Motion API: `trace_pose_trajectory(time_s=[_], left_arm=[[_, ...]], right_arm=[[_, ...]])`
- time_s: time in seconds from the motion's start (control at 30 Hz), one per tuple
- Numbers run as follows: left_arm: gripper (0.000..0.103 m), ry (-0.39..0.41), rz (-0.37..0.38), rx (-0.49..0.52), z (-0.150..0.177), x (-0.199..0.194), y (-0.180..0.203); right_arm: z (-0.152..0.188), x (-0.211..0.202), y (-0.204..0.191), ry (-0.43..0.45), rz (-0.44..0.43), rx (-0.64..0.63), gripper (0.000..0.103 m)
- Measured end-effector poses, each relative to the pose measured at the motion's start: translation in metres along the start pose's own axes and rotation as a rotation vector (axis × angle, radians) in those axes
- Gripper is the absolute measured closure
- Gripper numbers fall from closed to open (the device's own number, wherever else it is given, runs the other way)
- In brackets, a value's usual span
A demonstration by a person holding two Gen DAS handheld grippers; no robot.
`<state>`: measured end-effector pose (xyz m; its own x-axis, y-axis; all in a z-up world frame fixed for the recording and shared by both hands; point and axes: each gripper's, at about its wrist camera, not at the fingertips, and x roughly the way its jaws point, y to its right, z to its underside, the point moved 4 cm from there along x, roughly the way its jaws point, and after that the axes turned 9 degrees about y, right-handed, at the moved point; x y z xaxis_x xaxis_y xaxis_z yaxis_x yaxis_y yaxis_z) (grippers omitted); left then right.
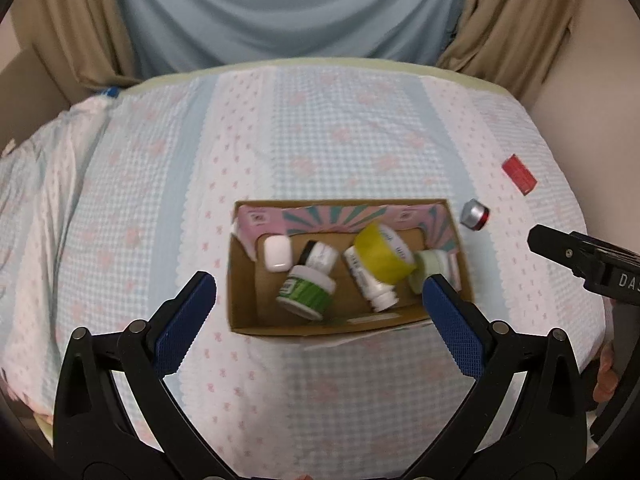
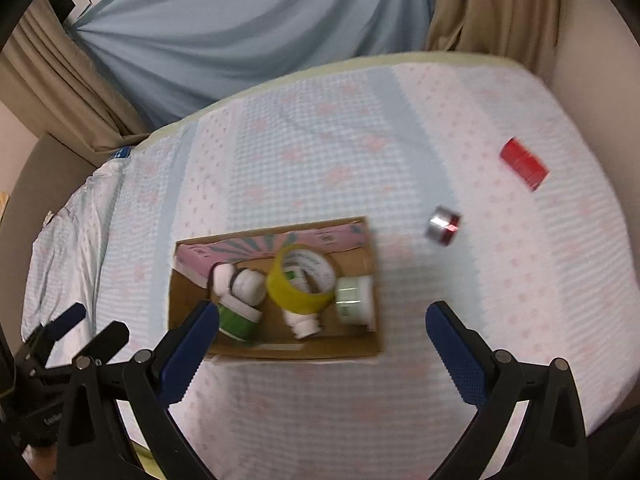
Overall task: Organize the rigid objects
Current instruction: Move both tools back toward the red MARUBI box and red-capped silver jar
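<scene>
The cardboard box (image 1: 244, 280) sits mid-frame, crowded: a yellow tape roll (image 1: 382, 252) lies over a white bottle (image 1: 370, 280), with a green jar (image 1: 308, 290), a white case (image 1: 276, 254) and a pale jar (image 1: 434, 266) packed around. Bare floor shows only at the box's left end. On the cloth (image 2: 320, 140), the upper half and lower centre of both views are open; a silver-red cap (image 2: 443, 226) and a red card (image 2: 524, 164) lie right of the box, well apart.
</scene>
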<state>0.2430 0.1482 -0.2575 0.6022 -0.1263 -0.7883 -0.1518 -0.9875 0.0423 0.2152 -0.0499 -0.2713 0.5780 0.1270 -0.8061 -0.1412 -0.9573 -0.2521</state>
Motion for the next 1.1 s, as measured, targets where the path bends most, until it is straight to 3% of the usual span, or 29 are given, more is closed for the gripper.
trace_pose_trajectory(time_s=[0.17,0.33,0.53,0.67,0.83,1.1], left_arm=[[0.000,0.042,0.019,0.020,-0.007,-0.015,0.049],[0.000,0.082,-0.019,0.036,-0.005,-0.020,0.109],[0.000,0.111,-0.106,0.032,-0.006,-0.013,0.186],[0.000,0.102,-0.114,0.039,-0.007,0.011,0.240],[0.000,0.052,-0.091,0.048,-0.008,0.049,0.286],[0.000,-0.086,-0.042,0.161,-0.009,0.137,0.325]], right_arm=[[-0.012,-0.035,0.042,0.068,0.001,-0.005,0.000],[-0.030,-0.059,0.102,0.109,-0.012,-0.028,0.000],[-0.057,-0.069,0.181,0.143,0.021,-0.173,0.000],[-0.075,-0.066,0.227,0.152,0.037,-0.270,0.000],[-0.097,-0.045,0.281,0.128,0.022,-0.303,0.000],[-0.113,0.019,0.337,0.041,-0.005,-0.359,0.000]])
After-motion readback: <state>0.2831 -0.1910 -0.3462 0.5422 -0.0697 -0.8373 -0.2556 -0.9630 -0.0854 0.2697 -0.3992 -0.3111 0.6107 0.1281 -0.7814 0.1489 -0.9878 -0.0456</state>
